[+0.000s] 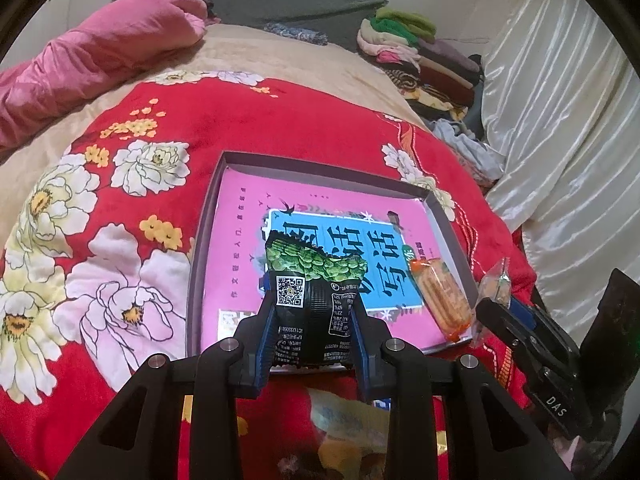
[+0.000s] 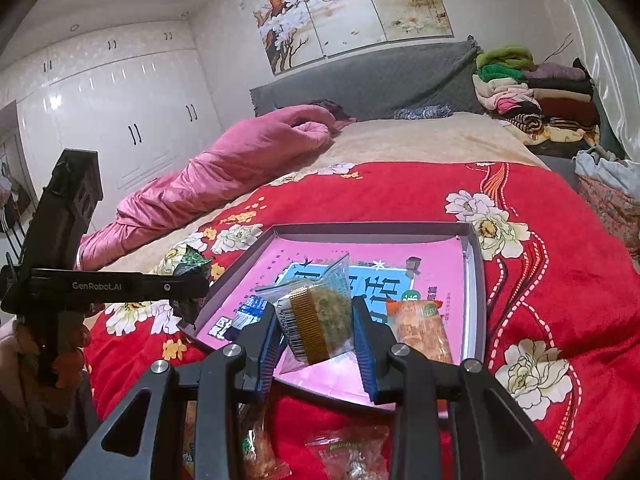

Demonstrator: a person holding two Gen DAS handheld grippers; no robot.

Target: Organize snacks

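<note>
A shallow grey box [image 1: 208, 216] with a pink printed bottom lies on the red flowered bedspread; it also shows in the right wrist view [image 2: 476, 280]. My left gripper [image 1: 314, 316] is shut on a black and green snack packet [image 1: 312, 280], held above the box's near edge. My right gripper [image 2: 316, 336] is shut on a clear-wrapped round cake [image 2: 320, 320] over the box's near side. An orange snack packet [image 1: 440, 296] lies in the box at its right side, also in the right wrist view [image 2: 420, 328].
Several loose snack packets lie on the bedspread under the grippers [image 2: 352, 452]. A pink quilt [image 1: 100, 52] lies at the far left of the bed. Folded clothes [image 2: 532, 92] are stacked at the far right by the headboard.
</note>
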